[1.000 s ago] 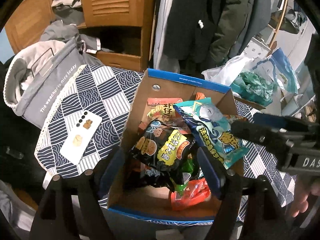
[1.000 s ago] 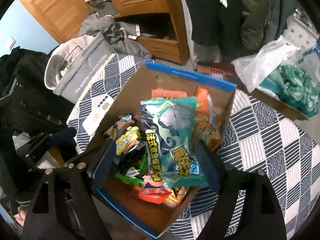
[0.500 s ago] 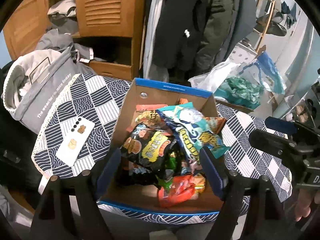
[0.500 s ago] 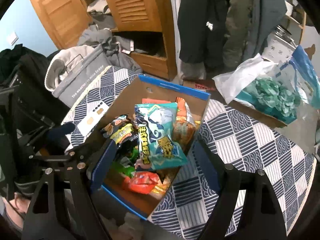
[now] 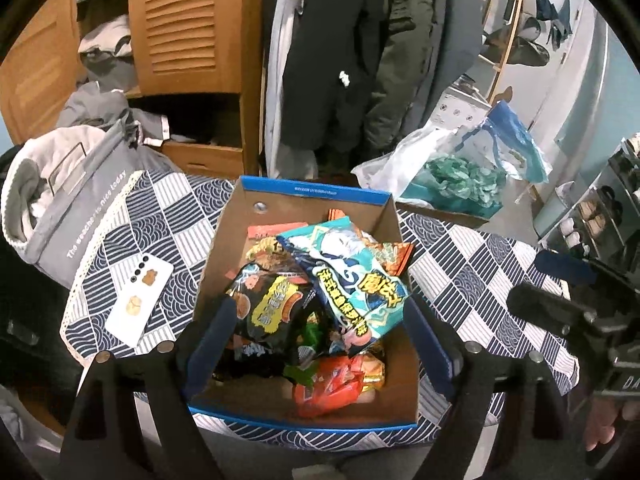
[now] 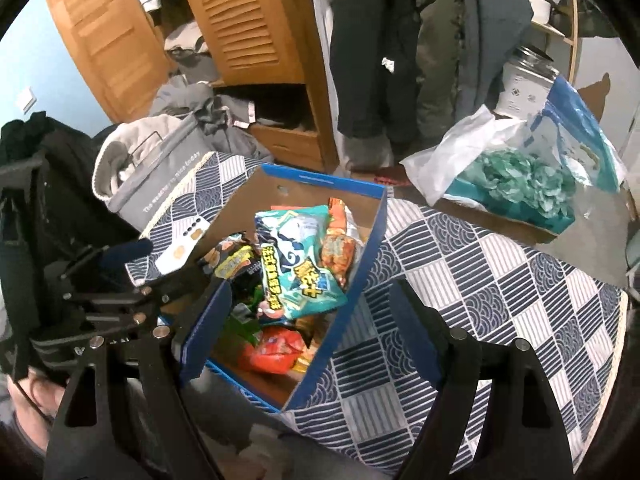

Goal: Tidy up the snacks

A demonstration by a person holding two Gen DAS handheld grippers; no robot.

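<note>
A cardboard box with blue edges (image 5: 312,194) (image 6: 362,240) stands on the patterned tablecloth, full of snack packets. A teal packet (image 5: 352,276) (image 6: 296,264) lies on top, beside a black and yellow packet (image 5: 272,308) and above a red packet (image 5: 332,384) (image 6: 276,352). My left gripper (image 5: 320,340) is open and empty, held back above the box's near edge. My right gripper (image 6: 308,320) is open and empty, above the box's right wall. Each gripper also shows at the edge of the other's view.
A white phone (image 5: 140,300) lies on the tablecloth (image 6: 500,280) left of the box. A grey laundry bag (image 5: 68,216) stands at the left. A plastic bag with teal contents (image 6: 520,184) sits behind the table. Wooden wardrobe and hanging coats stand behind.
Both grippers have pulled back and up from the box, so it looks smaller. The teal packet now lies in the box on top of the pile. The right gripper shifted right.
</note>
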